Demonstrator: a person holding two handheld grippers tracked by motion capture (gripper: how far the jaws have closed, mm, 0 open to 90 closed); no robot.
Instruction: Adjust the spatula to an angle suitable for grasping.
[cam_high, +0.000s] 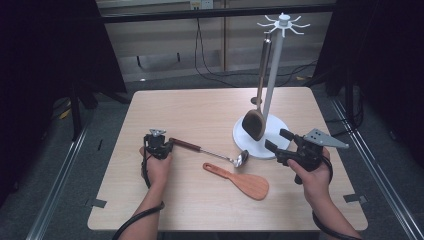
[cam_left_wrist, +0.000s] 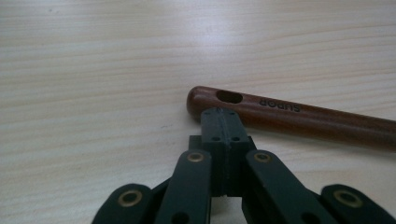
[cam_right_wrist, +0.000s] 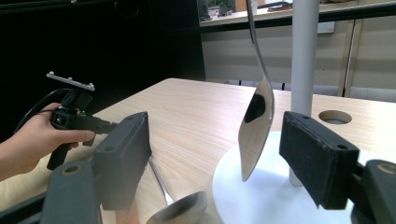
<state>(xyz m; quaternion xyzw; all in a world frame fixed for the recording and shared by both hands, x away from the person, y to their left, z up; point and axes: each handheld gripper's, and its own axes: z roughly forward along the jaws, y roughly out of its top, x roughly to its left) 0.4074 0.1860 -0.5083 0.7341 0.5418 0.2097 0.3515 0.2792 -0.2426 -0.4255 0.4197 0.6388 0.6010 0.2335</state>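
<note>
A ladle with a dark wooden handle (cam_high: 186, 145) and a metal bowl (cam_high: 241, 159) lies on the table. My left gripper (cam_high: 169, 144) is shut, its joined tips (cam_left_wrist: 223, 122) resting against the holed end of that handle (cam_left_wrist: 289, 114), with nothing clamped between them. An orange-brown spatula (cam_high: 245, 183) lies flat in front of the ladle. A wooden spoon (cam_high: 255, 123) hangs from the white rack (cam_high: 274, 60). My right gripper (cam_high: 277, 139) is open beside the rack's base (cam_high: 280, 129); in the right gripper view the hanging spoon (cam_right_wrist: 256, 130) shows between its wide jaws (cam_right_wrist: 217, 135).
The rack's pole (cam_right_wrist: 303, 56) rises from a round white base (cam_right_wrist: 243, 196) at the table's right. The ladle's bowl (cam_right_wrist: 180, 212) lies just below my right gripper. A round hole (cam_right_wrist: 334, 116) sits in the tabletop behind the pole. Dark curtains flank the table.
</note>
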